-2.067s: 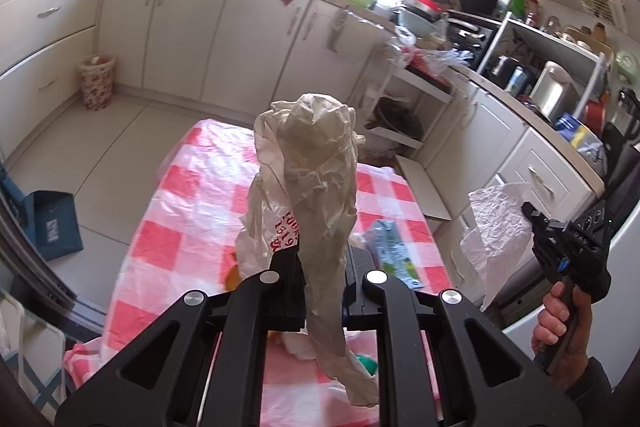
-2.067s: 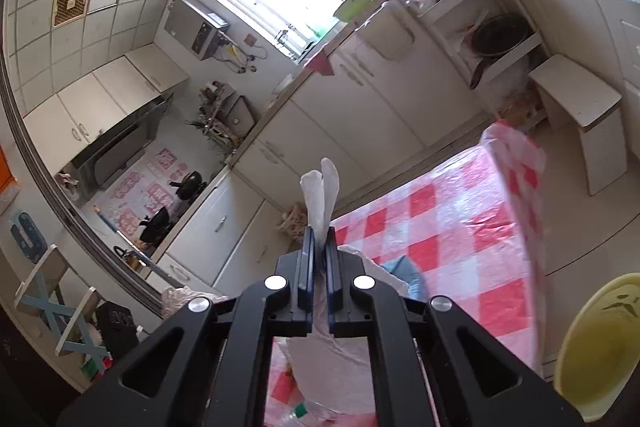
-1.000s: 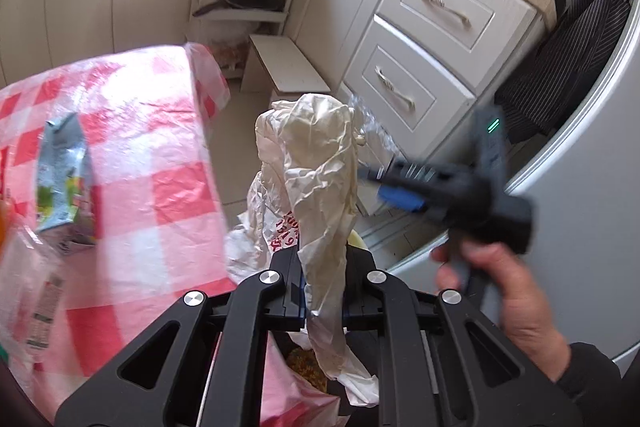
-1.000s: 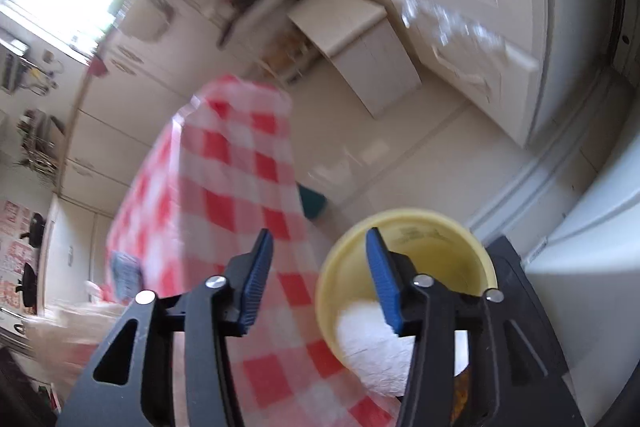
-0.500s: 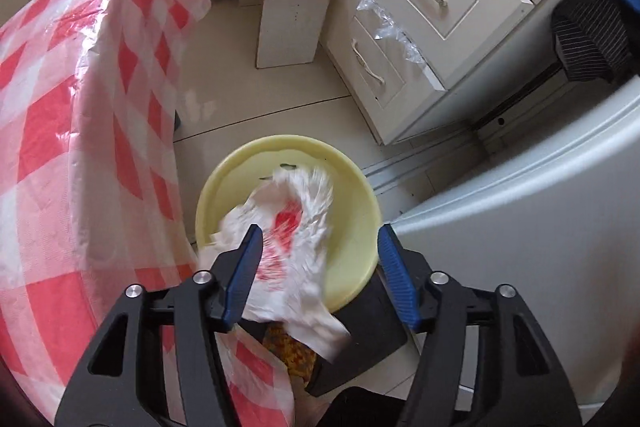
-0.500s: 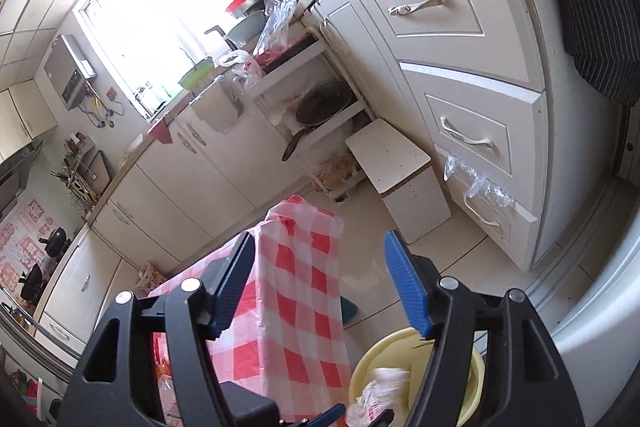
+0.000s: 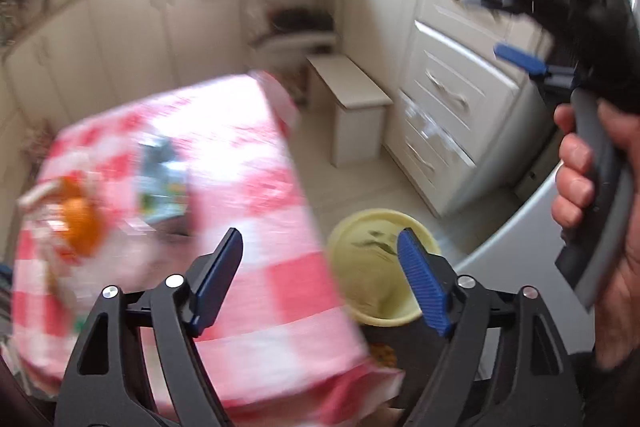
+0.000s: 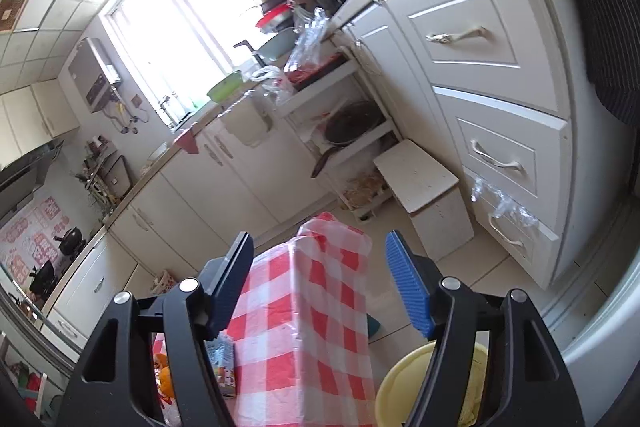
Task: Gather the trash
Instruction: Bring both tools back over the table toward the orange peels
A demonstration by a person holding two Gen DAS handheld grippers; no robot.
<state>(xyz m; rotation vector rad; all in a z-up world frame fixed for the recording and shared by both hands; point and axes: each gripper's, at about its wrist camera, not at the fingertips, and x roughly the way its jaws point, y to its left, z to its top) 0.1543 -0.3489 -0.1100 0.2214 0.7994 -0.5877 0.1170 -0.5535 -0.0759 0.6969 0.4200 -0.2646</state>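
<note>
My left gripper (image 7: 320, 283) is open and empty, above the edge of the red-checked table (image 7: 256, 155) and the yellow trash bin (image 7: 372, 267) on the floor beside it. The left wrist view is motion-blurred. On the table lie a blue-green carton (image 7: 160, 179) and an orange item in clear wrapping (image 7: 80, 223). My right gripper (image 8: 320, 287) is open and empty, raised above the table corner (image 8: 320, 291); it also shows in the left wrist view (image 7: 516, 27), held by a hand. The bin (image 8: 404, 391) sits at the lower right of the right wrist view.
White drawers (image 8: 492, 99) run along the right. A small white stool (image 8: 424, 187) stands on the floor by an open shelf with a pan (image 8: 352, 125). Cabinets (image 8: 192, 207) and a counter line the far wall under the window.
Both grippers dropped their crumpled bags into the yellow bin and opened. The left gripper has swung back from over the bin toward the table. The right gripper has lifted higher.
</note>
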